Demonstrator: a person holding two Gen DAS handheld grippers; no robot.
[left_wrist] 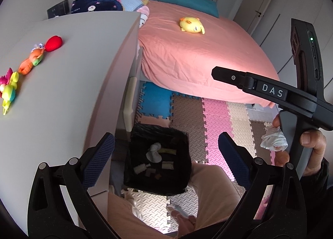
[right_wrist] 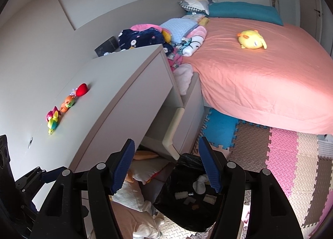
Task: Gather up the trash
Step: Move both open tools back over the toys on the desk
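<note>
A black-lined trash bin [left_wrist: 184, 138] stands on the floor beside the dresser. It holds a white tissue wad [left_wrist: 154, 152] and several small scraps. My left gripper [left_wrist: 166, 137] hangs above the bin, open, with nothing between its blue pads. A finger [left_wrist: 229, 76] of the right gripper reaches in from the right, held by a hand [left_wrist: 314, 141]. A crumpled white tissue [left_wrist: 273, 140] sits by that hand; whether it is held or on the floor I cannot tell. My right gripper [right_wrist: 166, 141] is open and empty above the bin [right_wrist: 187, 161].
The grey dresser [left_wrist: 72, 93] carries a red toy [left_wrist: 53, 43] and several bright plastic toys. A pink bed [left_wrist: 197, 55] with a yellow plush [left_wrist: 191, 25] fills the back. Foam mats [left_wrist: 214, 114] cover the floor. A person's leg [left_wrist: 214, 189] lies near the bin. Clothes [right_wrist: 135, 197] are heaped under the dresser.
</note>
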